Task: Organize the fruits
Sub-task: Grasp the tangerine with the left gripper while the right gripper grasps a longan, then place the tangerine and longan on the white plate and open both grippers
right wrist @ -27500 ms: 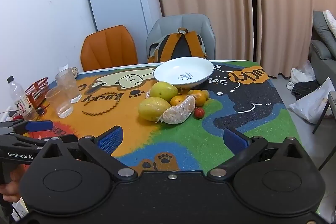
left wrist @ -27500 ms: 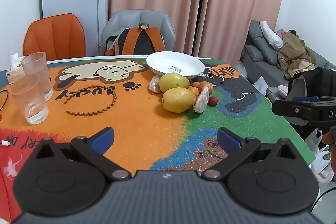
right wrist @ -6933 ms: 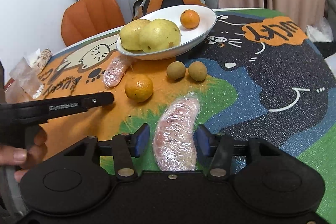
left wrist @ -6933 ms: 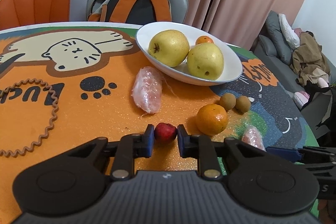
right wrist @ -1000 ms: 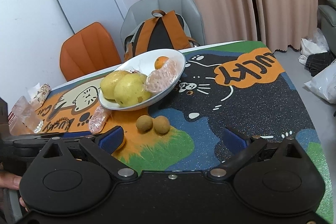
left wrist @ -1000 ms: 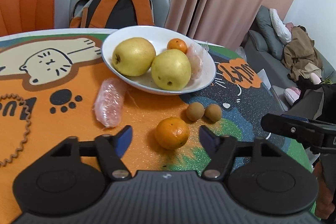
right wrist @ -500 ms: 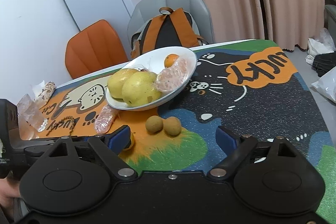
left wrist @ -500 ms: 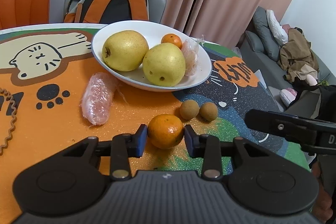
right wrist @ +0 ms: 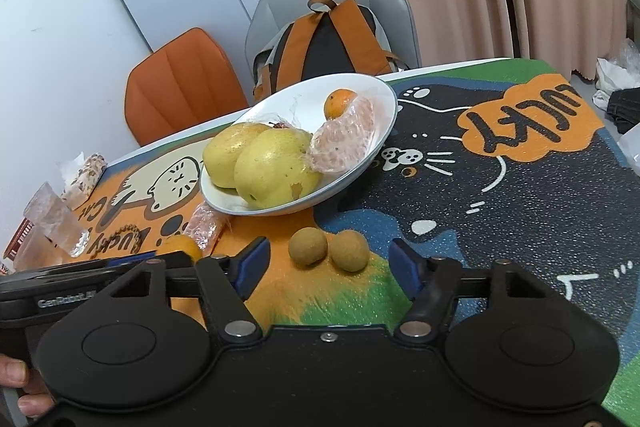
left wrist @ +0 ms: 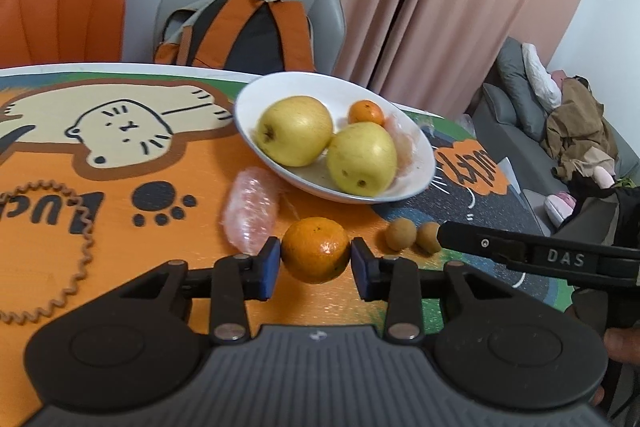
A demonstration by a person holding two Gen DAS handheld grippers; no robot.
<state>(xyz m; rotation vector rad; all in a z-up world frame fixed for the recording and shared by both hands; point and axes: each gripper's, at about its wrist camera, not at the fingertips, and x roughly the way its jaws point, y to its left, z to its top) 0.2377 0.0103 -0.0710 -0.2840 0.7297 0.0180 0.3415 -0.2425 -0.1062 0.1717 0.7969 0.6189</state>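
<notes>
The left gripper [left wrist: 316, 263] is clamped on an orange [left wrist: 315, 250], which is pressed between both blue pads just in front of the white bowl [left wrist: 416, 183]. The right gripper [right wrist: 328, 269] is seen closing, its jaws still apart, with 2 small brown fruits [right wrist: 328, 249] lying side by side on the mat between them, untouched. In the bowl, 2 yellow pears [right wrist: 264, 163], 1 small orange [right wrist: 338, 103] and a wrapped segment [right wrist: 344, 143] are held. Another wrapped segment [left wrist: 250, 211] lies beside the bowl.
</notes>
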